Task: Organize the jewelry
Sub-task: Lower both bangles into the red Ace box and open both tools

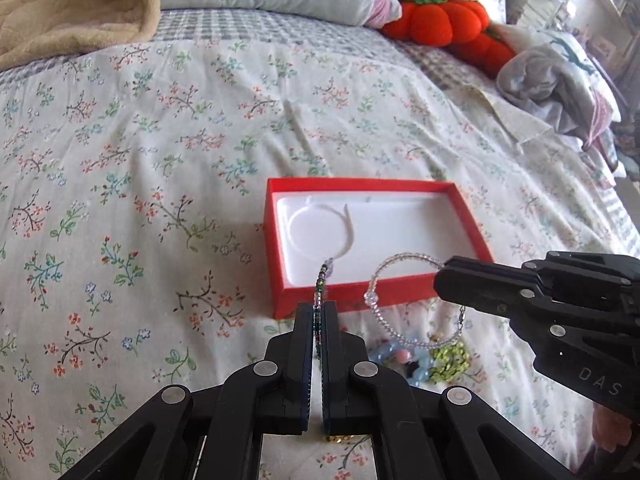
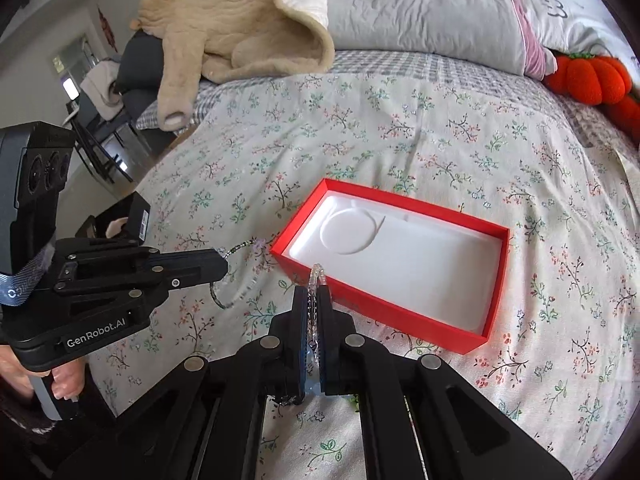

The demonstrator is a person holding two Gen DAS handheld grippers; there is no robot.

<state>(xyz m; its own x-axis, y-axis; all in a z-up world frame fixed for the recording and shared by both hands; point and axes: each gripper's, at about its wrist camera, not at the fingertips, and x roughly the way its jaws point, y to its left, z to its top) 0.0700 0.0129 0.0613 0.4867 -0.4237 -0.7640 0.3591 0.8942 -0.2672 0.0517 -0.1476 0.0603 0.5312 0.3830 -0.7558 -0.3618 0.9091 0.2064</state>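
An open red box with a white moulded insert lies on the floral bedspread. My left gripper is shut on a dark green and purple beaded bracelet, which sticks out past its tips. My right gripper is shut on a clear beaded bracelet, whose loop hangs in the air just in front of the box. Both grippers hover above the bed, near the box's front edge.
More jewelry lies on the bedspread under the grippers: a blue and pink piece and a green beaded one. Pillows, a beige blanket and orange pumpkin plush toys sit at the head of the bed.
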